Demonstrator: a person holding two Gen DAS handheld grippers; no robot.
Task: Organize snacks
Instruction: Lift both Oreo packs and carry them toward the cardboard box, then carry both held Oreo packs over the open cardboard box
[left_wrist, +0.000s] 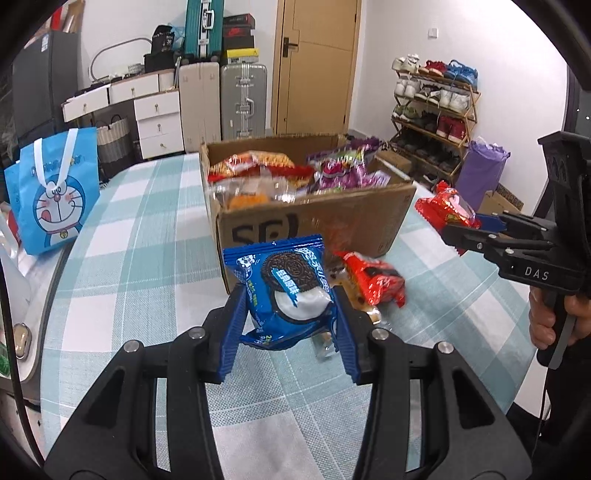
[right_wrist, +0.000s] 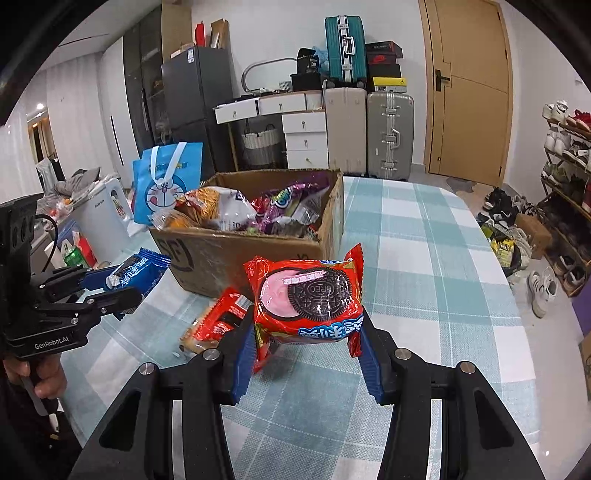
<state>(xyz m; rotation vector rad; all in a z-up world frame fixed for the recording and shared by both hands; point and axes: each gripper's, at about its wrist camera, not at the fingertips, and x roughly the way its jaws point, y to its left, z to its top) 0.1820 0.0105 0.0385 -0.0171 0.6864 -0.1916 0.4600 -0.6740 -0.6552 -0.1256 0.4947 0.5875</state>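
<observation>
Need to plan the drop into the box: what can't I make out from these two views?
- Bottom of cardboard box: both views, buried under snacks.
- Loose snacks on the table: left wrist view, blurred, partly behind the blue Oreo pack.
- Same pile: right wrist view, behind the red Oreo pack.

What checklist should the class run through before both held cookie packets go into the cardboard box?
1. Left gripper clamps the blue cookie packet: ok.
2. Right gripper clamps the red cookie packet: ok.
3. Both packets lifted clear of the checked tablecloth: ok.
4. Open brown cardboard box has room: cannot tell, already heaped.
5. Loose red packet on the table is left to pick: not ok.
</observation>
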